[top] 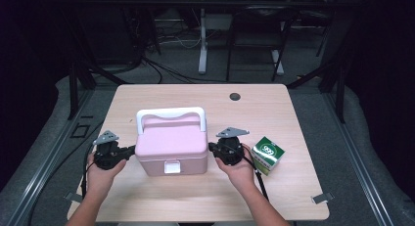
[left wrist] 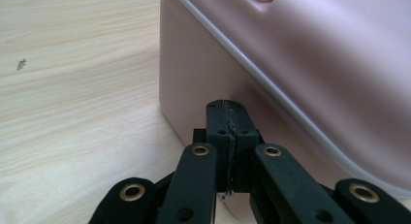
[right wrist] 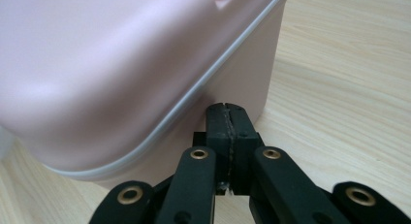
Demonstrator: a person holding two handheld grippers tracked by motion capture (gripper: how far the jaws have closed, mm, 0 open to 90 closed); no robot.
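Pink box (top: 171, 148) sits upright (latch toward person).

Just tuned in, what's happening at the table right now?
A person holds the left gripper and right gripper against opposite sides of a pink box with a white handle. Both sets of jaws are shut, tips at the box's walls. The lid is closed. A green carton sits just right on the table.

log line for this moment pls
left gripper: shut, tips at pink box left side | right gripper: shut, tips at right side | green carton: untouched
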